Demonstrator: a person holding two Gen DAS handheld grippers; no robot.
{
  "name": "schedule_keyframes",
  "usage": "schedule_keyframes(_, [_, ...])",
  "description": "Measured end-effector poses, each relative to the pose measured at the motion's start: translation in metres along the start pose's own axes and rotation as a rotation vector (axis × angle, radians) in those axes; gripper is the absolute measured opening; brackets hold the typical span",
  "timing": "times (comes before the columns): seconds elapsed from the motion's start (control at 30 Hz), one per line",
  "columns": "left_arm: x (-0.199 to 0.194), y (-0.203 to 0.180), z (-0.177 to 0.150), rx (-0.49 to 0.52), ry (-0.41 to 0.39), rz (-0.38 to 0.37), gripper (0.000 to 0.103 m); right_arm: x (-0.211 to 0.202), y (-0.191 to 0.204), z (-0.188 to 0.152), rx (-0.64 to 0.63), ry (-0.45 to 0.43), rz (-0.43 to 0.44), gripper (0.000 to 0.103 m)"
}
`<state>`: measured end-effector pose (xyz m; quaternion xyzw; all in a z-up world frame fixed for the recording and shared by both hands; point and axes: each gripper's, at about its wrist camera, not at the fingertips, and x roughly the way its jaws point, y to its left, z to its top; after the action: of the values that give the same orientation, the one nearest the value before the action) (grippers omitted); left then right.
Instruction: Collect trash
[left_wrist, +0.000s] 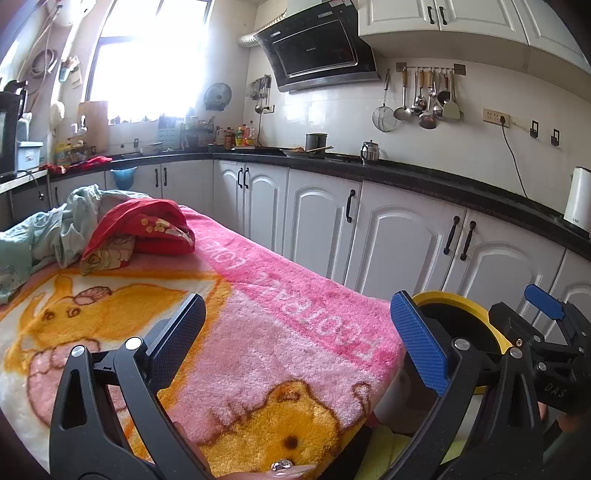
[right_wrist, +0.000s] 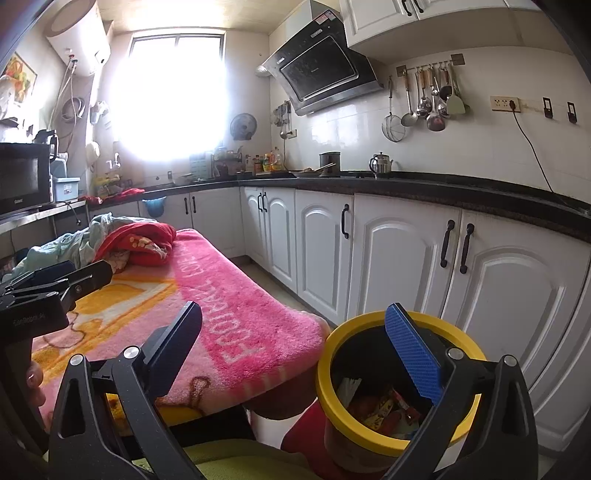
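My left gripper (left_wrist: 299, 332) hangs open over the near end of a table covered by a pink cartoon blanket (left_wrist: 258, 314), with nothing between its fingers. My right gripper (right_wrist: 295, 343) is open too, and holds nothing. Its blue pad (right_wrist: 413, 354) hangs over the mouth of a yellow-rimmed bin (right_wrist: 322, 373) that stands beside the table's right corner. Inside the bin lie colourful wrappers (right_wrist: 384, 410) and a white scrap. In the left wrist view the bin (left_wrist: 443, 297) shows behind the right finger. I see no loose trash on the blanket.
A red cloth (left_wrist: 147, 229) and a pale green cloth (left_wrist: 55, 229) lie bunched at the table's far end. White cabinets (right_wrist: 406, 266) under a black counter run along the right, with a narrow floor aisle between them and the table. A kettle (left_wrist: 580, 199) stands on the counter.
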<state>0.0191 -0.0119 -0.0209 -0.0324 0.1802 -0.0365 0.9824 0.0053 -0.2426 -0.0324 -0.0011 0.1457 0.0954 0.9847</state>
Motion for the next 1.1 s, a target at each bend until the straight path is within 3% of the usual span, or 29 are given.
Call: schedule_keyframes(1.1, [-0.0005,0.0015,0.001,-0.002,-0.005,0.0,0.092,-0.0008,-0.0017,0.0002,0.001,-0.002,-0.004,0.097])
